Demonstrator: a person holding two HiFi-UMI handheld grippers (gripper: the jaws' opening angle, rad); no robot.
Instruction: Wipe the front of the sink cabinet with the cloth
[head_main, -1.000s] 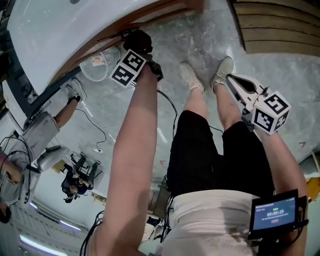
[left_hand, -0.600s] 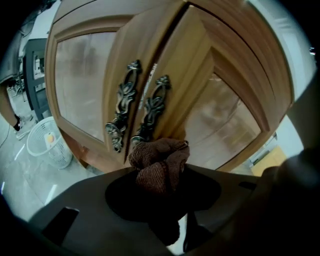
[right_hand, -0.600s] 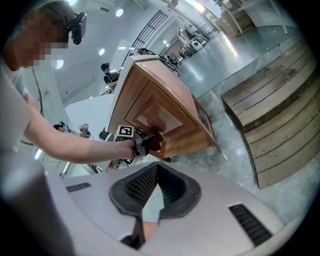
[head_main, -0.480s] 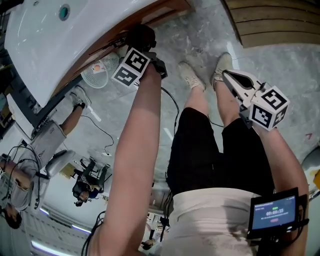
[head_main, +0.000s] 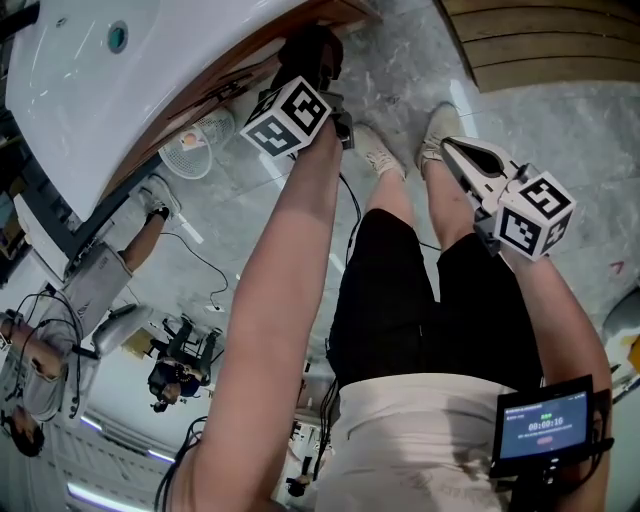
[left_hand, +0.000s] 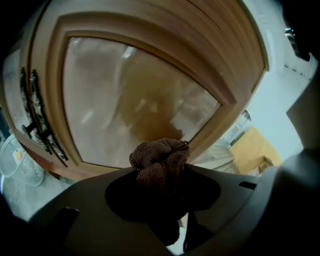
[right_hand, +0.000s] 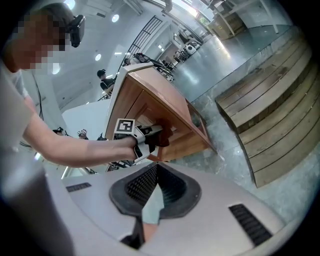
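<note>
- While scanning the head view from the left: noted the white sink basin (head_main: 90, 90) on top of the wooden sink cabinet (head_main: 350, 12), and a small white fan (head_main: 195, 140) on the marble floor (head_main: 250, 230) beside it.
- Logged the left gripper (head_main: 312, 50) at the end of an outstretched bare arm, low at the cabinet front just under the basin edge. Marker cube (head_main: 290, 118) turned up toward the camera.
- In the left gripper view, read the jaws as clenched on a bunched brown cloth (left_hand: 159, 159) that bulges out past the tips.
- Placed the cloth directly before the lower right part of the glossy framed door panel (left_hand: 125, 100). Could not resolve touching versus just off it. Dark ornate handles (left_hand: 40, 120) noted well to its left.
- Noted black shorts (head_main: 400, 290) and pale shoes (head_main: 378, 150) between the two grippers.
- Logged the right gripper (head_main: 455, 150) well apart from the cabinet, beside the right leg, tips toward the floor.
- In the right gripper view, read the jaws as drawn together, with ribbed pads (right_hand: 140, 184) meeting at the tips and nothing between.
- Recorded wooden plank steps (head_main: 540, 40) at upper right and a small lit screen (head_main: 545, 425) at lower right.
</note>
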